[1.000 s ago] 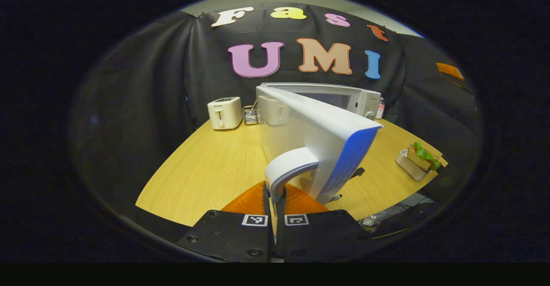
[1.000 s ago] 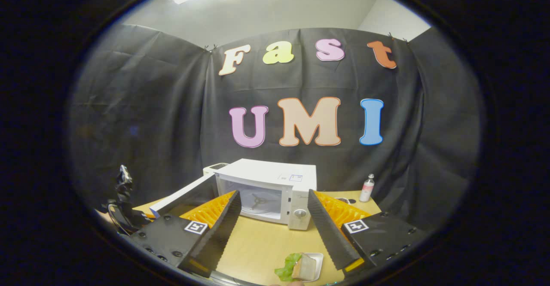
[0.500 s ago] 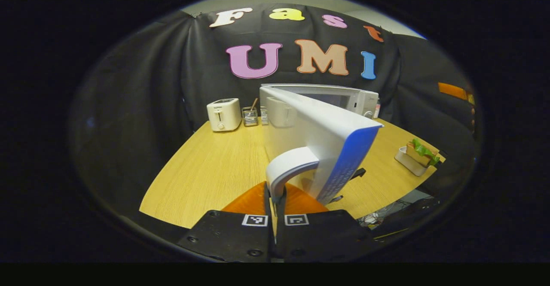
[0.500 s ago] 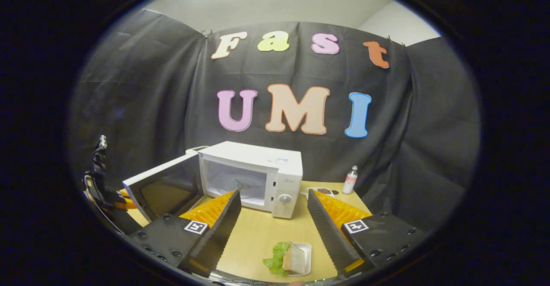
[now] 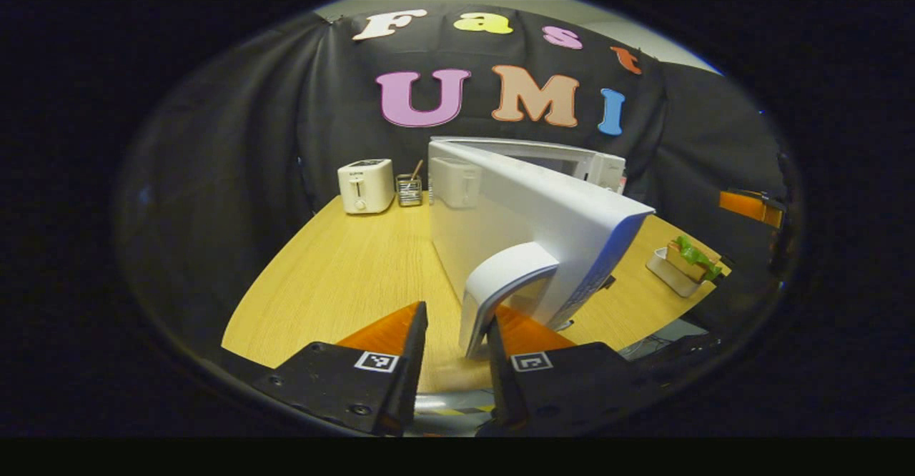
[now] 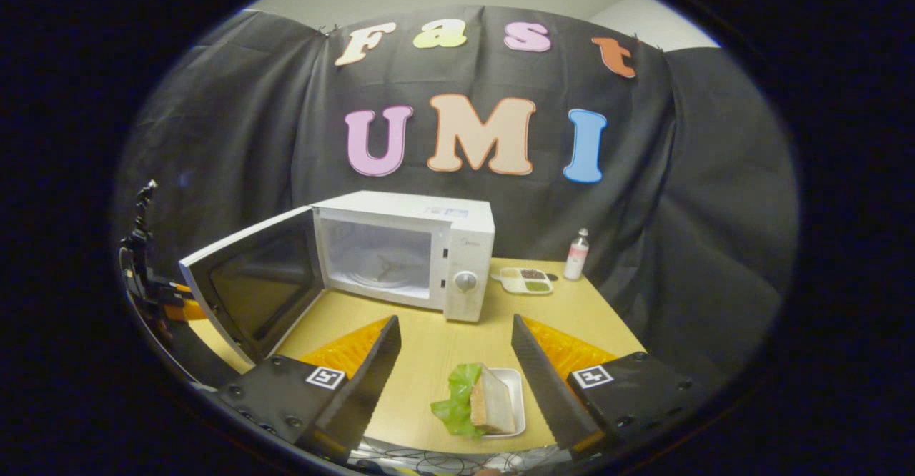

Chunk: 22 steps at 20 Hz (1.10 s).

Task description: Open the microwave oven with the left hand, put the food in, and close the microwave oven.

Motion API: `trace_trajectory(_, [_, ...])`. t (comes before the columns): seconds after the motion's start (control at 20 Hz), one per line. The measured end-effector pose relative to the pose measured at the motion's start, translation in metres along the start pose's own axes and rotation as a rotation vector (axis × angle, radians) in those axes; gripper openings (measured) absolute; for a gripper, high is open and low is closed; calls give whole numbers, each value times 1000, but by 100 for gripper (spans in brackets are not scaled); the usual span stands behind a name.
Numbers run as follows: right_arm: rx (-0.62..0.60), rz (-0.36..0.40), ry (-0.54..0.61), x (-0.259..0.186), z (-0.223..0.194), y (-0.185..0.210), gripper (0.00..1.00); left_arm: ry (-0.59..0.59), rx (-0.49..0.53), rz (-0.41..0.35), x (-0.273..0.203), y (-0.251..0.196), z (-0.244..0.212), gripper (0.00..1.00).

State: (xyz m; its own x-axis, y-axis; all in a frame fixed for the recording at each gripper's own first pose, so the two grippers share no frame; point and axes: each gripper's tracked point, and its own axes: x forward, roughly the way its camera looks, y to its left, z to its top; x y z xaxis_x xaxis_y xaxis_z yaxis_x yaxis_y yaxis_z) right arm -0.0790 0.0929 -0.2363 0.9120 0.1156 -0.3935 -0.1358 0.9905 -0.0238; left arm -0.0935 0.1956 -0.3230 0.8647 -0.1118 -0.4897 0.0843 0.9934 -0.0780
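Tabletop [image 6: 443, 340]: sandwich tray [image 6: 493, 412] between spread right claw [image 6: 456, 383] fingers.

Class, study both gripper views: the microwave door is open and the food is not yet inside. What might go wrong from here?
1. The left gripper is open around the door handle; pulling away carelessly might snag it.
2. The sandwich leans in a small tray near the table edge; the right gripper might tip it.

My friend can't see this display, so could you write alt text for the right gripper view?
A white microwave stands on a wooden table with its door swung wide open. Nearer the camera, the open right claw hangs above a sandwich with lettuce in a small white tray.
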Motion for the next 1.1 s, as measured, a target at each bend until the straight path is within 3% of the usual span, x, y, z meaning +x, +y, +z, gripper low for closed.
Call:
trace_trajectory(0.05, [-20,-5,19,3,-9,-2,99,-11,-8,-11,-3,-3,3,45])
trace_trajectory(0.1, [-40,-11,41,6,-20,-4,99,-24,-15,-17,-6,-6,7,63])
trace_trajectory(0.2, [-60,-14,61,10,-31,-5,98,-24,-22,-23,-9,-6,4,82])
trace_trajectory(0.3, [-77,2,91,18,-46,-2,98,-19,-17,-10,-16,-4,2,87])
trace_trajectory(0.85, [-150,-24,332,36,-146,-14,99,-99,-66,26,-61,8,33,87])
trace_trajectory(1.1, [-175,-39,361,41,-156,-20,99,-166,-81,71,-81,24,61,87])
